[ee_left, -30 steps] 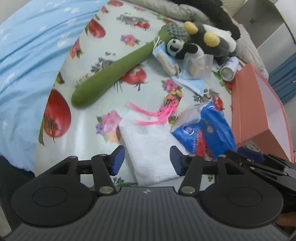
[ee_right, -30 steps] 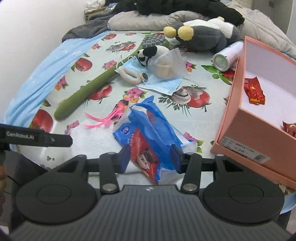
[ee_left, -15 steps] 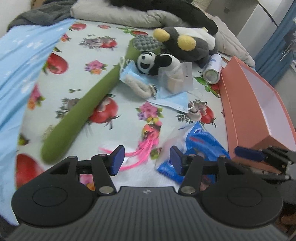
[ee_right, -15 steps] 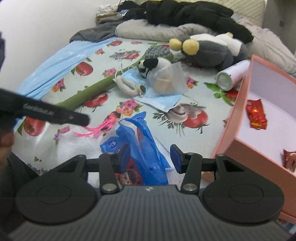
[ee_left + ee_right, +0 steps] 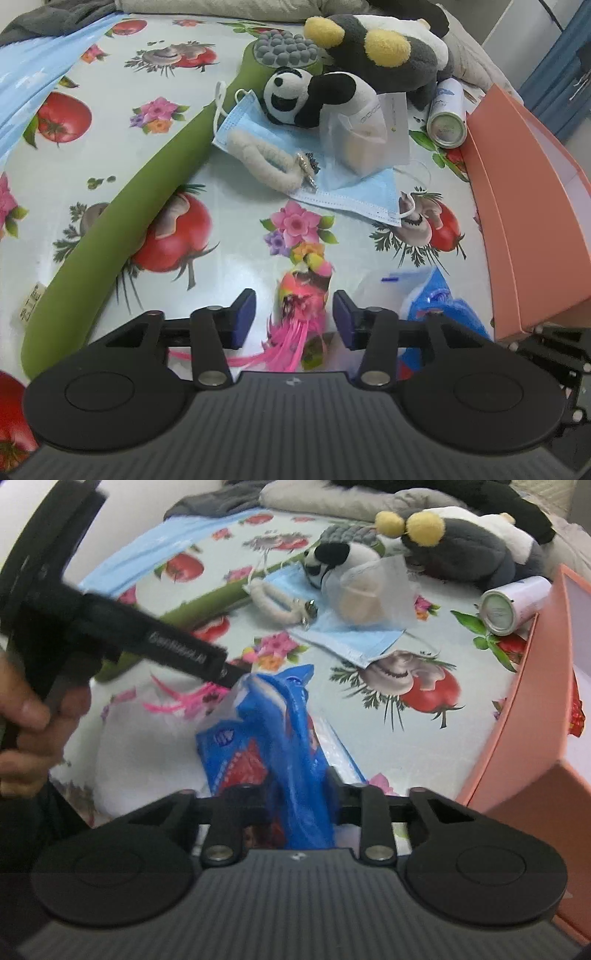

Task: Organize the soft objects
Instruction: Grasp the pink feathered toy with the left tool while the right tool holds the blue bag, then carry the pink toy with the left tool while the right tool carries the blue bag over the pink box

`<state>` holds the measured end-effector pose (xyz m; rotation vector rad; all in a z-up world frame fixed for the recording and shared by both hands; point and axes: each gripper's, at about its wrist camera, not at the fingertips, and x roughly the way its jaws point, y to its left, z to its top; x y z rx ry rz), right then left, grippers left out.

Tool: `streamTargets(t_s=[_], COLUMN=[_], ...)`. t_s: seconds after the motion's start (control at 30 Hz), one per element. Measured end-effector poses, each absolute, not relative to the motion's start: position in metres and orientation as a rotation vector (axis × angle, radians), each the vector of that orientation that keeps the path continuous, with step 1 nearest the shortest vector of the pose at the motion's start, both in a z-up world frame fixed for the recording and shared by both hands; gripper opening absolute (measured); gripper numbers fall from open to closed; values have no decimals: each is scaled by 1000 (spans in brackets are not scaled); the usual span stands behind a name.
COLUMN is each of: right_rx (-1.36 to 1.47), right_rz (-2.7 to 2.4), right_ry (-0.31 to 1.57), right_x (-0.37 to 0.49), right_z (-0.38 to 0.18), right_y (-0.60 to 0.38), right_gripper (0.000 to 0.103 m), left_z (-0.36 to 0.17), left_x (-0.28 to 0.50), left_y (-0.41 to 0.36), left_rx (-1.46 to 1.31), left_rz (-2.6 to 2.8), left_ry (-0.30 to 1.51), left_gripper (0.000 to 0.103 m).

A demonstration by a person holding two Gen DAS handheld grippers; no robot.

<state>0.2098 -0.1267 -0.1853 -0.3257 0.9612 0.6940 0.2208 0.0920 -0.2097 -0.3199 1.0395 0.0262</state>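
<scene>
A pink feathery toy (image 5: 303, 306) lies on the flowered bedcover, right between the blue pads of my left gripper (image 5: 294, 317). Its jaws are closing, with small gaps still showing at the pads. In the right wrist view my right gripper (image 5: 295, 794) is closing on a crumpled blue plastic bag (image 5: 280, 738), which fills the space between its fingers. The same bag (image 5: 436, 299) shows at the lower right of the left wrist view. A white towel (image 5: 147, 746) lies left of the bag. The left gripper's body (image 5: 184, 653) crosses above it, held by a hand (image 5: 26, 716).
Farther back lie a long green plush (image 5: 110, 229), a panda plush (image 5: 310, 96), a black and yellow plush (image 5: 376, 48), a blue face mask (image 5: 351, 188), a clear pouch (image 5: 369, 136) and a spray can (image 5: 447, 118). An open salmon box (image 5: 524, 206) stands at the right.
My left gripper moved forward off the white towel to straddle the pink toy, and its jaws narrowed. My right gripper sank onto the blue bag and its jaws closed in on it.
</scene>
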Motion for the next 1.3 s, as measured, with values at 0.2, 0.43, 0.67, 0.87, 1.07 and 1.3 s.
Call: streamTargets(t_s=[0.2, 0.43, 0.67, 0.87, 1.07, 1.3], right_rx=[-371, -356, -349, -341, -279, -252], right_rz=[697, 679, 657, 638, 614, 568], right_ry=[966, 961, 950, 941, 929, 847], right_x=[207, 206, 206, 205, 206, 202], right_z=[-193, -194, -194, -195, -182, -149], right_y=[-121, -122, -122, -121, -124, -131], right_gripper=[20, 17, 15, 14, 9, 8], left_z=[-205, -166, -111, -77, -69, -69], left_x=[226, 215, 194, 177, 164, 147], left_y=[87, 96, 104, 108, 102, 91], left_rx=[-308, -357, -410, -424, -420, -432], left_rz=[52, 82, 94, 98, 85, 78], left_ry=[1026, 934, 806, 743, 753, 770], left_gripper=[33, 32, 32, 32, 32, 32])
